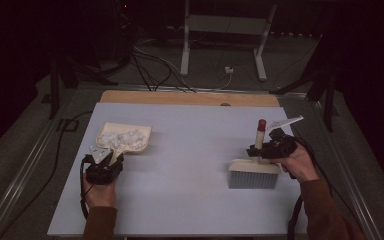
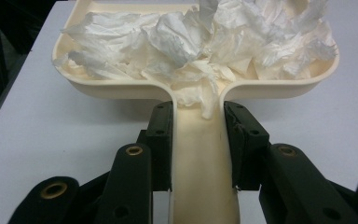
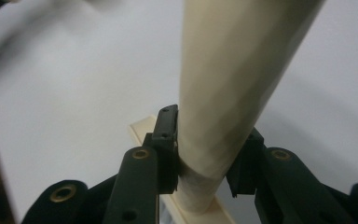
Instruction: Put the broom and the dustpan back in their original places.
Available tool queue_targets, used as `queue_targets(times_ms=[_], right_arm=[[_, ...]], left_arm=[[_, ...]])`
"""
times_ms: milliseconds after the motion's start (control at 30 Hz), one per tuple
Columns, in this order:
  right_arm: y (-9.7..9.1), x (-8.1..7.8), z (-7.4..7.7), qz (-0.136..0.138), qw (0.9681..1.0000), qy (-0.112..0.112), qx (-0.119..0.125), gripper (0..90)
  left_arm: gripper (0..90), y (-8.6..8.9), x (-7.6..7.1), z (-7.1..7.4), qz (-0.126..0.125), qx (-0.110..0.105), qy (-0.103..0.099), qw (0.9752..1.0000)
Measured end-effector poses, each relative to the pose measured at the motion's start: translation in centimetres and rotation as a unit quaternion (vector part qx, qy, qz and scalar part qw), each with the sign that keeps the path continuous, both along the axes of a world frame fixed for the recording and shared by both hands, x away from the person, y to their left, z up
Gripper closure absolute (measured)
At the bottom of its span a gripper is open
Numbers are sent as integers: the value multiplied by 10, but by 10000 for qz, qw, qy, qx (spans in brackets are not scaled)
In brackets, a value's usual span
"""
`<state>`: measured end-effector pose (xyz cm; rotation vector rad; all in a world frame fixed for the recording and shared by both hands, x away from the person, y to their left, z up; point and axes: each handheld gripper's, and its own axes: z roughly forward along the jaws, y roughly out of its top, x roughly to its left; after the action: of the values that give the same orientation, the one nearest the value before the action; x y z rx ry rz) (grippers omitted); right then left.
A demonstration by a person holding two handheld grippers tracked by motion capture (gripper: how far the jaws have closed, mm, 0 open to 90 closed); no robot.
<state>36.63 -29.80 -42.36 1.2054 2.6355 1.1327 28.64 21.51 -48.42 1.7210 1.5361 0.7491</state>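
A cream dustpan [image 1: 125, 137] lies on the white table top at the left, loaded with crumpled white paper [image 2: 200, 39]. My left gripper [image 1: 111, 159] is shut on the dustpan's handle [image 2: 205, 163], both pads pressed against its sides. At the right a hand brush [image 1: 254, 172] stands on its grey bristles, its cream handle [image 3: 233, 79] with a red tip [image 1: 261, 125] pointing up. My right gripper [image 1: 258, 149] is shut on that handle just above the brush's wooden head [image 3: 168, 196].
The white table top [image 1: 190, 165] lies on a wooden board [image 1: 190, 97] that shows at the far edge. Cables and a white stand's legs [image 1: 222, 45] lie on the floor beyond. A metal rail [image 1: 25, 170] runs along the left side.
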Motion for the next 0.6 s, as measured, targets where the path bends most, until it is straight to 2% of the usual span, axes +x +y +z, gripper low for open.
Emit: queue_targets(times_ms=[100, 200, 267, 433, 600], right_arm=[[7, 5, -6, -328, 9990, -153, -275, 658], [15, 8, -13, -645, 9950, -415, -637, 633], [20, 10, -18, -808, 9924, -507, -775, 623], [24, 18, -29, -1072, 9885, -551, -911, 615], [24, 23, -38, -1269, 9868, -461, -898, 615]], left_arm=[[667, 0, 0, -1, 40, -2, 13, 10000], [667, 0, 0, -3, 99, 12, 22, 9999], [667, 0, 1, -4, 115, 26, 31, 9999], [667, -3, 2, -4, 164, 17, 35, 9999], [667, -7, 4, -7, 181, 12, 63, 9998]])
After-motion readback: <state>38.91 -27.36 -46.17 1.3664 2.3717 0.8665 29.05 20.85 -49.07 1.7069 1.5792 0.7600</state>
